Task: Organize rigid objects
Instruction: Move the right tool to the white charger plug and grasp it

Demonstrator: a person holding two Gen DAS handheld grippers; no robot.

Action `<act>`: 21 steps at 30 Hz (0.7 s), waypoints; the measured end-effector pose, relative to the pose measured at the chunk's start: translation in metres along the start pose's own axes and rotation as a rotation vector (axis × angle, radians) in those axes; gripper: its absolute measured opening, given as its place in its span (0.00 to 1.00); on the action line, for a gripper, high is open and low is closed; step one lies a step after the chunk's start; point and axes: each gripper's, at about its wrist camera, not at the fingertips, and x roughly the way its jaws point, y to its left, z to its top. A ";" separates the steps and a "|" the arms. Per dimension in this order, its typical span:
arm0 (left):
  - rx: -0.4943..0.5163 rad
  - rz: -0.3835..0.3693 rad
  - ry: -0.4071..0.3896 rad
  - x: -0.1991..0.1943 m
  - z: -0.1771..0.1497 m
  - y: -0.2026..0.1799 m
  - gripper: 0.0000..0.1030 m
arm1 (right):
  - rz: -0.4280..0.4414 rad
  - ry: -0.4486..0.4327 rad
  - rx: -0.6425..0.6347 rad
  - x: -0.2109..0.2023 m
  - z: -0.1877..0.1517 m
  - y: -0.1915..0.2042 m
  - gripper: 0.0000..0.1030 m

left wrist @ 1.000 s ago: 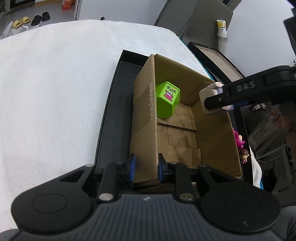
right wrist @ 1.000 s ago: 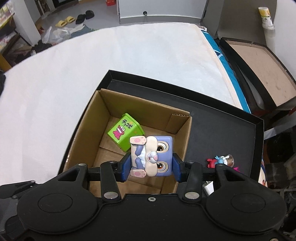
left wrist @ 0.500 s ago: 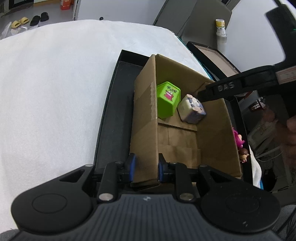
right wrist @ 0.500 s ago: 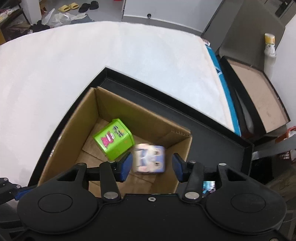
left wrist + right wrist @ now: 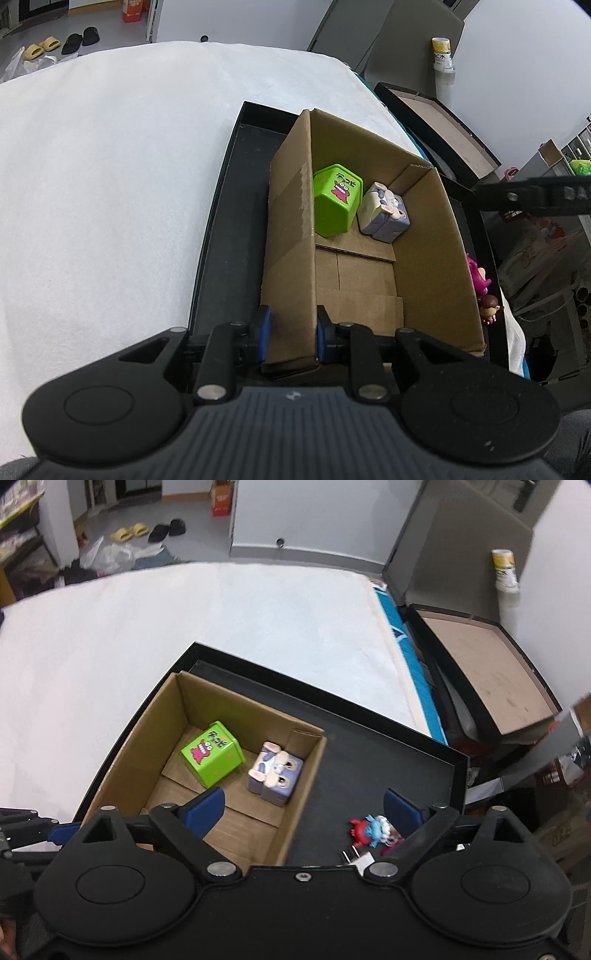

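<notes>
The cardboard box (image 5: pixel 424 266) wall is clamped by the left gripper (image 5: pixel 290 332), while the right gripper (image 5: pixel 304 808) fingers are held wide apart with nothing in them, so a small toy (image 5: pixel 371 830) at the lower right should probably be picked next.

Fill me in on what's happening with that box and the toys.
A person is sorting small toys into a cardboard box that sits in a black tray. The left tongs are clamped on the box's near wall. The right tongs hang open and empty above it. A green cube and a purple bunny cube lie side by side inside. A few small figures wait on the tray outside the box.
</notes>
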 end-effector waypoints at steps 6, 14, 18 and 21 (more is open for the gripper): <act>0.006 0.018 -0.005 0.000 0.000 -0.003 0.22 | 0.004 -0.018 0.055 -0.005 -0.016 -0.025 0.92; 0.031 0.059 -0.011 -0.001 0.000 -0.009 0.22 | 0.012 -0.051 0.119 -0.010 -0.040 -0.055 0.92; 0.033 0.071 -0.013 -0.002 -0.001 -0.011 0.22 | 0.006 -0.068 0.148 -0.008 -0.054 -0.067 0.93; 0.038 0.079 -0.014 -0.002 -0.001 -0.013 0.22 | 0.019 -0.077 0.180 -0.005 -0.066 -0.076 0.93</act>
